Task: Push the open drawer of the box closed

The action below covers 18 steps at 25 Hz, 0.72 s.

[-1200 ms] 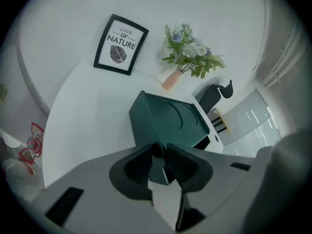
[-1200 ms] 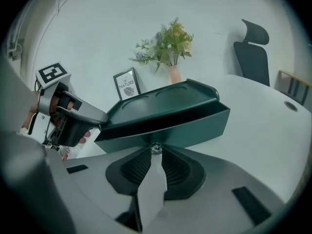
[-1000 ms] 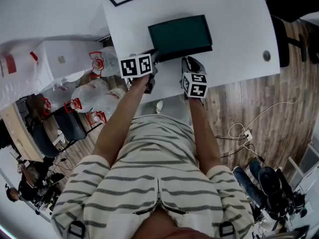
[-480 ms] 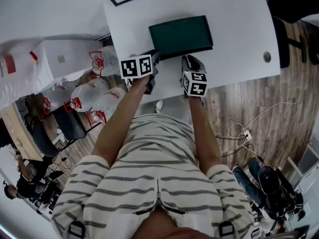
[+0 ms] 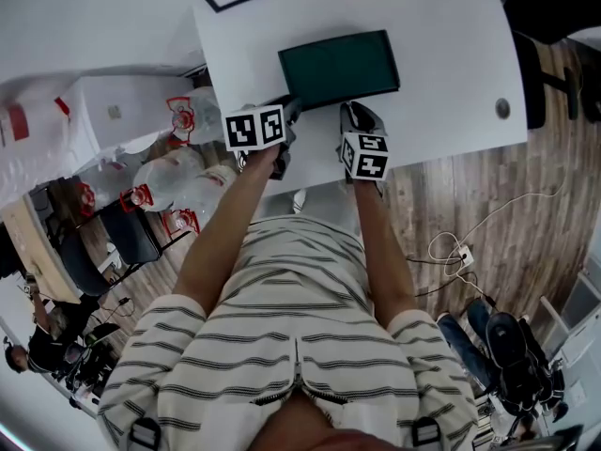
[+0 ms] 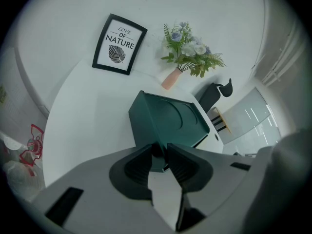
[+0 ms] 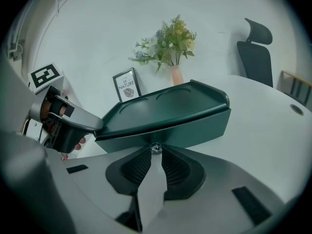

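Observation:
A dark green box (image 5: pixel 338 64) with a flat lid stands on the white table (image 5: pixel 451 54). My left gripper (image 5: pixel 289 111) is at its near left corner, jaws shut on the corner of the box (image 6: pixel 165 116). My right gripper (image 5: pixel 349 113) is at the drawer front (image 7: pixel 195 128), its fingertips closed on the small silver drawer knob (image 7: pixel 155 148). In the right gripper view the left gripper's finger (image 7: pixel 73 126) lies over the lid's corner. The drawer front sits close under the lid's rim; any gap is hidden.
A framed print (image 6: pixel 119 44) and a vase of flowers (image 6: pixel 190 50) stand at the back of the table. An office chair (image 7: pixel 256 48) is beyond the far right. Plastic bags (image 5: pixel 178 177) lie on the floor to the left, cables (image 5: pixel 460 252) to the right.
The right gripper has edged forward toward the box. The dark strip of drawer front seen below the lid has grown narrower. The left gripper has hardly moved.

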Tool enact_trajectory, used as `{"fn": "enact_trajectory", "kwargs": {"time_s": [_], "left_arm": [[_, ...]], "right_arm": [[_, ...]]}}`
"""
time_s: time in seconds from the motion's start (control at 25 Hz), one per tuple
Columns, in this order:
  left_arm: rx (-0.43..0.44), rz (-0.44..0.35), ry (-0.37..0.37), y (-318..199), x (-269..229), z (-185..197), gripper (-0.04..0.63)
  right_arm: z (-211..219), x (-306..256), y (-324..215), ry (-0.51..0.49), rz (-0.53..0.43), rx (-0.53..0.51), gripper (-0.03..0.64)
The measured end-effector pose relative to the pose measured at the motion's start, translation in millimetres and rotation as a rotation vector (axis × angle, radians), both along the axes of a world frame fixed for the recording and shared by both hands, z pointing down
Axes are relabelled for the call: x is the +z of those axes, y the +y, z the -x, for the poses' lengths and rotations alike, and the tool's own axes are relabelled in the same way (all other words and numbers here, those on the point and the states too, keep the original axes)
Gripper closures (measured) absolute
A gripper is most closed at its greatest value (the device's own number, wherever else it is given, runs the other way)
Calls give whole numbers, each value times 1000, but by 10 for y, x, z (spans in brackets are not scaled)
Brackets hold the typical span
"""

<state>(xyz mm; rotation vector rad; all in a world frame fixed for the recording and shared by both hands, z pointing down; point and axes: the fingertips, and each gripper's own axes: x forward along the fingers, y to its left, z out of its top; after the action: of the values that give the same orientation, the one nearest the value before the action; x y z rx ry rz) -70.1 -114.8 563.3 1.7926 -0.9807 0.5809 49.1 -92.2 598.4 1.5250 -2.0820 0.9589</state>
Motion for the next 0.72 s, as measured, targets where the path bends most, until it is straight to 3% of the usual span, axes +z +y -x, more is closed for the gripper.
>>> {"fn": "enact_trajectory", "kwargs": {"time_s": [0.72], "left_arm": [[14, -2, -8, 1, -7, 1, 494]], "right_arm": [[26, -4, -63, 2, -5, -8, 535]]}}
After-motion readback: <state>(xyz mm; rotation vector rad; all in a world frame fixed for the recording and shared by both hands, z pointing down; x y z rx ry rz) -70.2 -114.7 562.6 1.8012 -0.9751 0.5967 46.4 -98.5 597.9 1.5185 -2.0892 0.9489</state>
